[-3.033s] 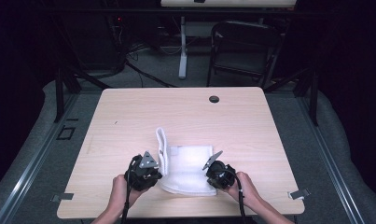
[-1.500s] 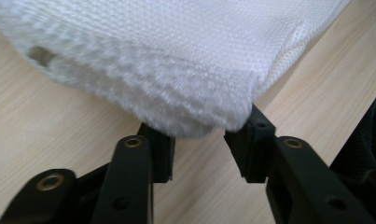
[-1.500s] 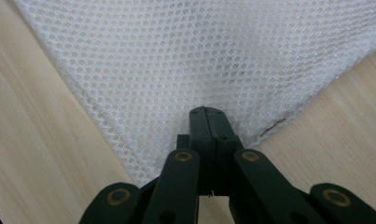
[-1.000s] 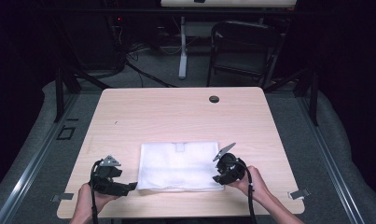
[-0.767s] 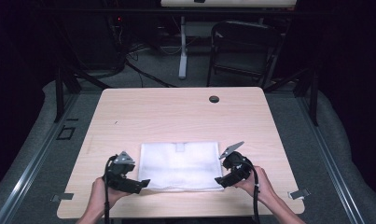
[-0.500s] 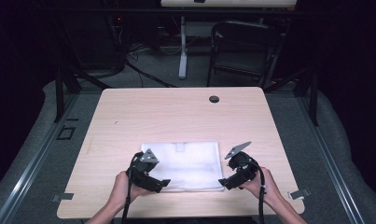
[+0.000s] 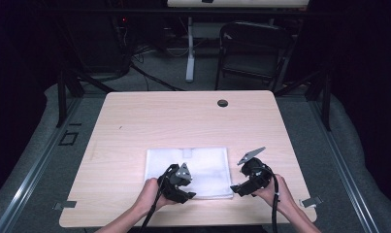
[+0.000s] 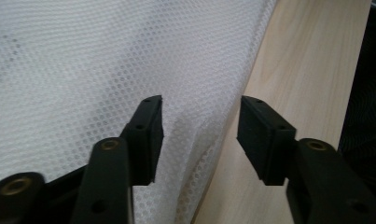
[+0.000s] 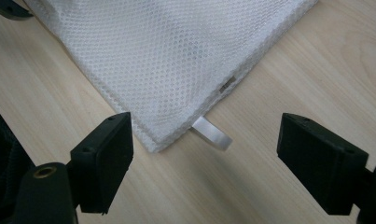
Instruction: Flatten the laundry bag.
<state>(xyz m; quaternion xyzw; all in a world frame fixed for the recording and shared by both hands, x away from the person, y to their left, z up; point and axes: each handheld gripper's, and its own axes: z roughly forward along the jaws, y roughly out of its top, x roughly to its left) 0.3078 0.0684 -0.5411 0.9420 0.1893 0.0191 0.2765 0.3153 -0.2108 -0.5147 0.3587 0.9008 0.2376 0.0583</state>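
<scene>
A white mesh cloth lies flat and folded on the wooden counter, near the counter's front edge and a little right of its middle. The left gripper sits on the front edge of the cloth, held by the person's left hand. In the left gripper view its jaws have just been closing and now stand at a middling gap: one pad is over the mesh, the other over the bare wood, and the cloth's edge rises in a small fold between them (the pads do not press on it yet).

The right gripper is just beside the cloth's front right corner, held by the right hand. Its jaws stand wide apart. In the right gripper view the corner of the cloth lies between them, untouched, with a small grey tab sticking out from its edge onto the wood. A dark round hole is near the counter's far edge.
</scene>
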